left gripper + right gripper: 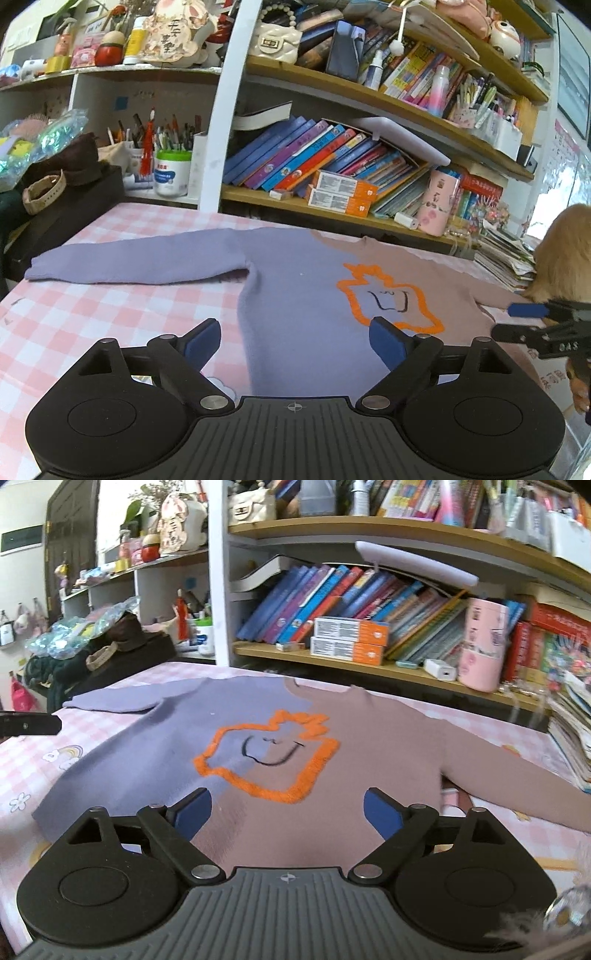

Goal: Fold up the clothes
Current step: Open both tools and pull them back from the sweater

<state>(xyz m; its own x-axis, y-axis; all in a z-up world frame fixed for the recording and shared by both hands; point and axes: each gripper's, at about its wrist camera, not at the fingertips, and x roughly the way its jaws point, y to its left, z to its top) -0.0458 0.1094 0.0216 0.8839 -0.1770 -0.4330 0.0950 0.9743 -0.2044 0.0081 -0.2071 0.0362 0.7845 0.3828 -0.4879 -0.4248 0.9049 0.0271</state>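
Sweater [280,746] spread flat and face up on the bench [92,314], lilac on one half, dusty pink on the other, with an orange fuzzy outline [269,757] and a small drawn smile at the chest. Lilac sleeve [136,262] stretched straight out to the side over the pink checked cloth; pink sleeve [517,775] lying out the opposite way toward a stack of papers [572,738]. Neck pointing toward the bookshelf [369,602], hem nearest the cameras.

Left tool [295,343] hovering over the lilac lower half, blue pads [199,343] spread wide, nothing gripped. Right tool [288,812] over the pink lower half, likewise spread wide, pads clear of the knit, nothing held; seen from the left wrist view at the right edge beside a furry tan sleeve [565,258].

Behind the bench: crowded shelves of slanted books, two orange-and-white boxes [349,640], a pink tumbler [480,646], cups of pens [162,140].
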